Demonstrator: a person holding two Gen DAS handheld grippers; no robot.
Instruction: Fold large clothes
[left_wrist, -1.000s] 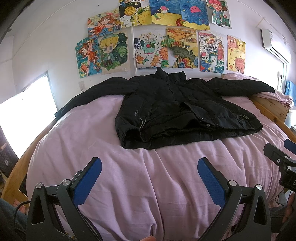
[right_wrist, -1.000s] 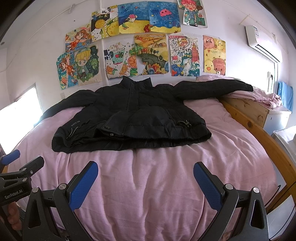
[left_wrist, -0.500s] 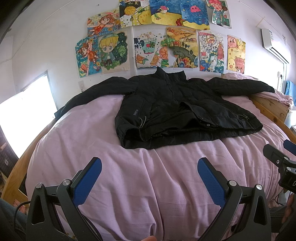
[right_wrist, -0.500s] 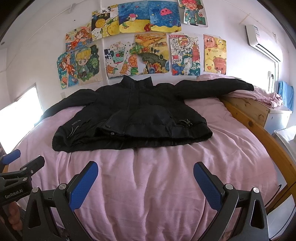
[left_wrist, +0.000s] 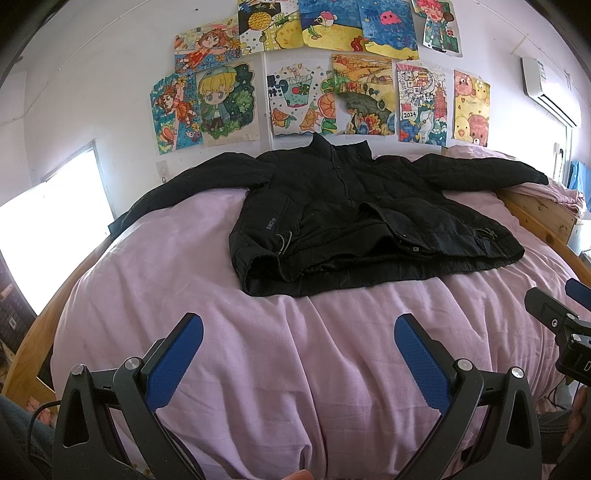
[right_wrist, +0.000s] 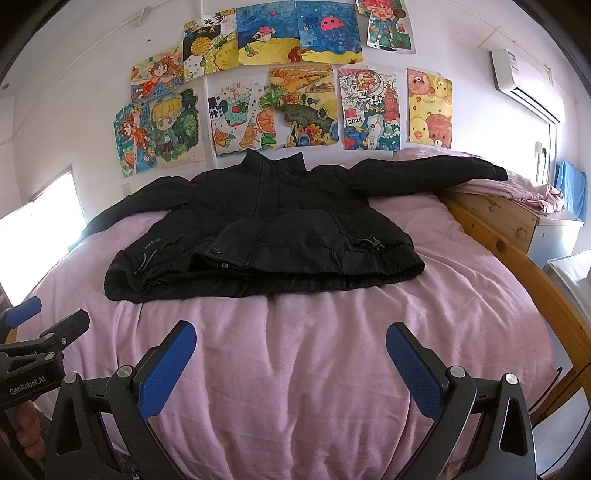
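A black padded jacket (left_wrist: 354, 221) (right_wrist: 266, 236) lies front up on the pink bed cover (left_wrist: 295, 350) (right_wrist: 295, 350), collar toward the wall and both sleeves spread out sideways. Its hem is rumpled and faces me. My left gripper (left_wrist: 298, 332) hovers open over bare cover, well short of the hem. My right gripper (right_wrist: 291, 341) is likewise open above the cover, short of the hem and holding nothing. Each gripper shows at the edge of the other's view.
Several colourful drawings (left_wrist: 332, 74) hang on the wall behind the bed. A wooden bed frame (right_wrist: 517, 236) runs along the right side, with folded pink bedding (right_wrist: 517, 188) on it. A bright window (left_wrist: 48, 221) is at the left and an air conditioner (right_wrist: 524, 85) high on the right.
Almost nothing differs; both views have crept slightly, and the jacket and the open grippers stay as they were.
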